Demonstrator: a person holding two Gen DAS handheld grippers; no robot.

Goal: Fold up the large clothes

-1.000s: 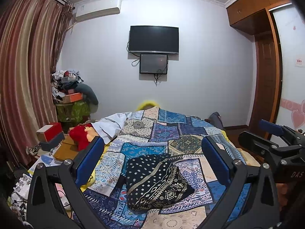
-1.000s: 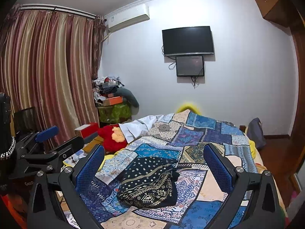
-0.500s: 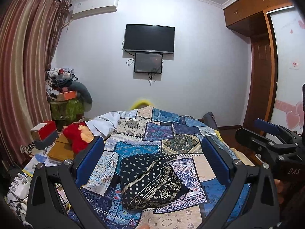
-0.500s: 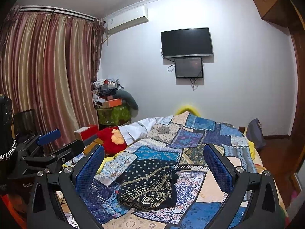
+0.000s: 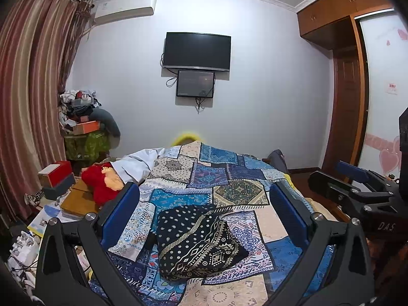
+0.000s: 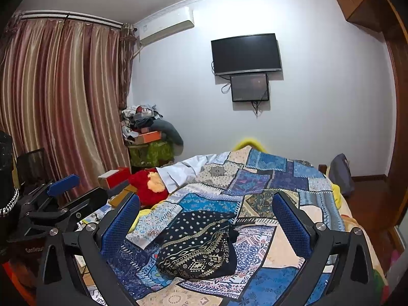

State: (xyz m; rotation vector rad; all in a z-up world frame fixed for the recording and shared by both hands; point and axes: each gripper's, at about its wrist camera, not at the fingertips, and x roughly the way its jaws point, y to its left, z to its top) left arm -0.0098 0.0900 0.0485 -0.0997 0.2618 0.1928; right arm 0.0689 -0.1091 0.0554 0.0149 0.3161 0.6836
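A dark patterned garment (image 5: 196,242) lies folded in a bundle on the patchwork bedspread (image 5: 224,178); it also shows in the right wrist view (image 6: 199,247). My left gripper (image 5: 204,211) is open and empty, held above and short of the garment. My right gripper (image 6: 206,216) is open and empty too, above the same bundle. The right gripper appears at the right edge of the left wrist view (image 5: 357,188), and the left gripper at the left of the right wrist view (image 6: 58,199).
A red plush toy (image 5: 99,183) and boxes (image 5: 54,177) lie left of the bed. A cluttered stand (image 5: 84,132) is by the curtain (image 5: 28,102). A TV (image 5: 196,51) hangs on the far wall. A wardrobe (image 5: 349,89) stands right.
Both grippers have drifted slightly, shifting the view a little; the garment sits slightly left in the left wrist view. Both stay open and empty.
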